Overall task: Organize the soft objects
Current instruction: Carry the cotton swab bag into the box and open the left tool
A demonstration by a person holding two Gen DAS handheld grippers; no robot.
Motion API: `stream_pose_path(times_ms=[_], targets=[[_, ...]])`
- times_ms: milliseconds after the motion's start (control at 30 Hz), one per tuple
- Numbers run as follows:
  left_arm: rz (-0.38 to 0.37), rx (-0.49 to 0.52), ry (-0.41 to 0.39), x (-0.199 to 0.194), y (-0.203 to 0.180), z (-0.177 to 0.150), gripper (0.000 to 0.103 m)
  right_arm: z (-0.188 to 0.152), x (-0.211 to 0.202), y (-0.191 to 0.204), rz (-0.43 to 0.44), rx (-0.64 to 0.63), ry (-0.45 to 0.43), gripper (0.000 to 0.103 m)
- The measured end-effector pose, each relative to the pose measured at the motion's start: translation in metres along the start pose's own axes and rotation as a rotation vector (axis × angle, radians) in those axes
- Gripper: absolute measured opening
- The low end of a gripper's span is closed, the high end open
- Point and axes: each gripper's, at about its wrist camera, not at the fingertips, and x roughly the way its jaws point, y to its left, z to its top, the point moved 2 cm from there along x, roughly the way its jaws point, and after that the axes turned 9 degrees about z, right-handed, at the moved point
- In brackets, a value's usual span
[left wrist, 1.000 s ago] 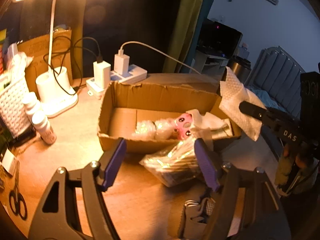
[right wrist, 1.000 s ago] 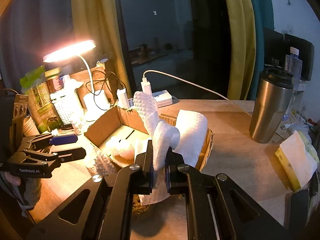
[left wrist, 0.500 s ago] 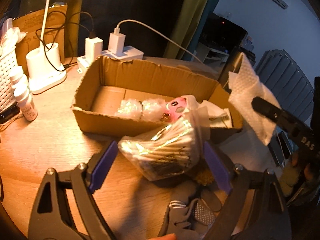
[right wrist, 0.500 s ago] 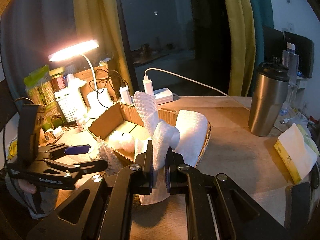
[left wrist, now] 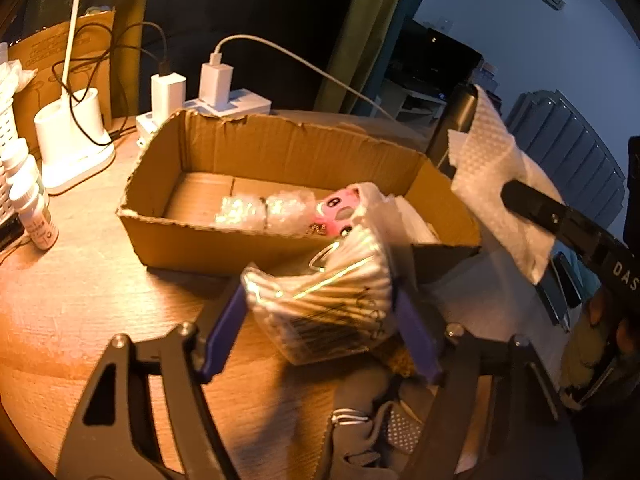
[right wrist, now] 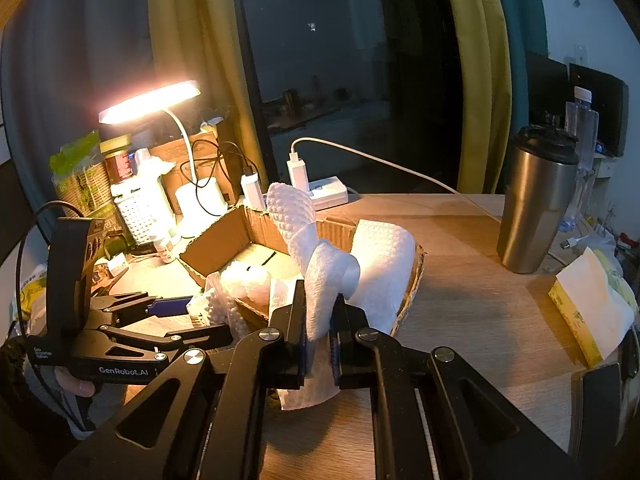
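My left gripper (left wrist: 320,320) is shut on a clear bag of cotton swabs (left wrist: 324,296) and holds it just in front of the open cardboard box (left wrist: 224,240). The box holds clear-wrapped bundles (left wrist: 256,212), a pink toy (left wrist: 336,212) and white tissue. My right gripper (right wrist: 319,332) is shut on a white paper towel (right wrist: 320,264) and holds it over the box's near right corner (right wrist: 412,280). The towel also shows in the left wrist view (left wrist: 492,184). Grey socks (left wrist: 372,420) lie on the table under my left gripper.
A lit desk lamp (right wrist: 152,100), white basket (right wrist: 140,208), small bottles (left wrist: 32,208) and a power strip with chargers (left wrist: 212,96) stand behind the box. A steel tumbler (right wrist: 536,200) and a tissue pack (right wrist: 588,300) are on the right of the wooden table.
My left gripper moved forward onto the swab bag and closed on it, lifting it toward the box. My right gripper kept hold of the paper towel with little movement.
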Motion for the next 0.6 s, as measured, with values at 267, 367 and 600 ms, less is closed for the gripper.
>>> stream_pose_path(times_ms=[267, 367, 600], targets=[[-0.017, 0.013, -0.045, -0.023, 0.0, 0.004, 0.072, 0.007, -0.002, 0.008, -0.014, -0.011, -0.006, 0.01], [-0.011, 0.02, -0.082, -0.039, 0.003, 0.011, 0.072, 0.009, -0.003, 0.01, -0.017, -0.016, -0.01, 0.01], [0.022, 0.031, -0.18, -0.069, 0.016, 0.041, 0.072, 0.019, -0.006, 0.01, -0.032, -0.026, -0.03, 0.01]])
